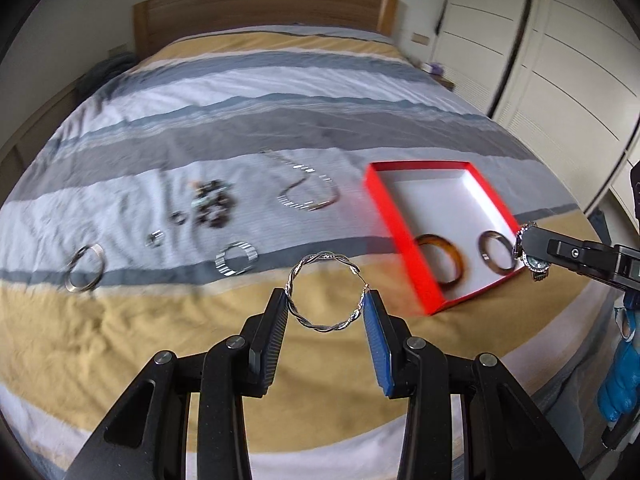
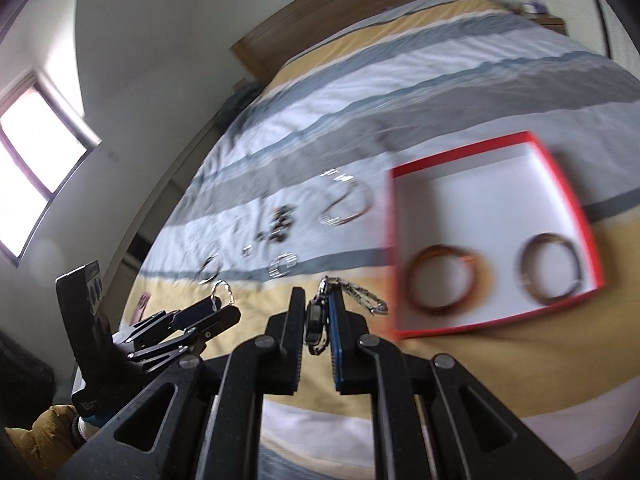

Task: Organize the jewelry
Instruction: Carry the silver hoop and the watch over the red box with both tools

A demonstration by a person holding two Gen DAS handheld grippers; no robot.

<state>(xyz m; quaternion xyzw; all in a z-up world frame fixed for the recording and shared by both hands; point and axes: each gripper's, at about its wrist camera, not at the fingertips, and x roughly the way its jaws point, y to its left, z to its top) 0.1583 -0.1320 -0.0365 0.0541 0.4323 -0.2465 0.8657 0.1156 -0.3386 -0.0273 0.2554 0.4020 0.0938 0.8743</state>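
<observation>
The left gripper [image 1: 326,306] is clamped across a twisted silver bangle [image 1: 325,292], its black pad on one side of the hoop and its blue pad on the other, so the ring stands upright and open toward the camera. The bangle is thin, two bright strands wound like rope, and hangs clear above the tan stripe of the bed cover [image 1: 120,340]. The right gripper [image 2: 316,320] is pinched nearly closed on a metal watch [image 2: 318,320]: the dark case sits between the pads and the silver link band [image 2: 360,294] trails out past the fingertips to the right.

Both grippers tilt downward over the near part of the bed, the left one showing in the right wrist view at lower left, the right one reaching in at the right edge of the left wrist view.

The red box [image 1: 394,236] with a white floor lies just ahead on the right, holding an amber bangle [image 1: 440,264] and a brown bangle [image 1: 498,256] side by side near its front wall; the rest of its floor is bare. More jewelry, blurred, is scattered on the pale stripe to the left: a silver ring-shaped bangle [image 1: 85,268], a link bracelet [image 1: 236,259], a dark bead cluster [image 1: 212,202] and a chain loop [image 1: 310,194].
</observation>
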